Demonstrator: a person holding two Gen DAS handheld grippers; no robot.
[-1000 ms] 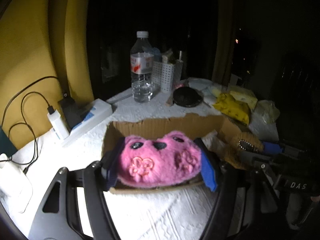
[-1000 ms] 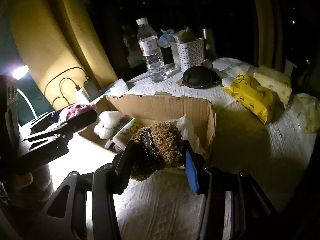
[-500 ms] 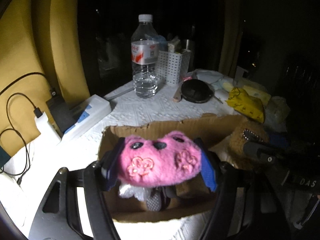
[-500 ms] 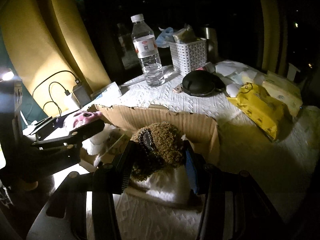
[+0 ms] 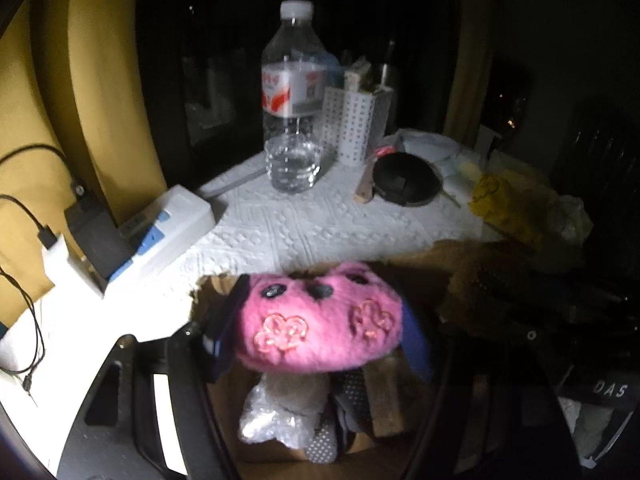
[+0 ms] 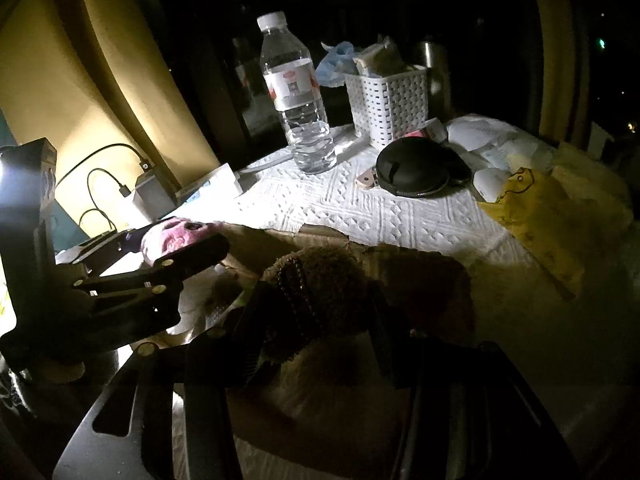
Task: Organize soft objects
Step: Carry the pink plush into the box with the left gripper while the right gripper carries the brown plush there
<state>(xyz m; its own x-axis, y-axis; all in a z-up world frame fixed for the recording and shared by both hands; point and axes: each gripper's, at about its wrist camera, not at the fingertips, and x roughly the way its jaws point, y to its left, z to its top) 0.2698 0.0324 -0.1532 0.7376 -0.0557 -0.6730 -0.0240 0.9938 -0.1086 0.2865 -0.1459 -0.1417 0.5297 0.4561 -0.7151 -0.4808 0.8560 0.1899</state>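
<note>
Soft toys: we carry two, one per gripper, both over the open cardboard box (image 5: 224,284) on the white-clothed table (image 5: 304,224).
Pink plush (image 5: 320,320): clamped between the fingers of the left gripper (image 5: 320,330), face up, hanging above the box's contents.
Brown plush (image 6: 320,284): pinched in the right gripper (image 6: 316,308), dim in shadow, above the box's right half.
Already in the box: we make out a white crinkly bundle (image 5: 276,416) and a dark dotted fabric piece (image 5: 352,392); anything more is too dark to tell.
Risk, crowding: our two grippers stand close together over one box, so we judge they could knock each other on the way down.
Risk, box edge: the torn cardboard rim sits just beside the brown plush; a low swing could snag it or shove the light box along the cloth.
Risk, release: let go too high and a soft toy may bounce out or land on the rim.
Risk, light: the right side is nearly black, so we could misjudge where the wall is.
Count: two plush toys held, one box, one water bottle (image 6: 298,100), one white basket (image 6: 388,104), one black round case (image 6: 416,168), one yellow packet (image 6: 536,212).
</note>
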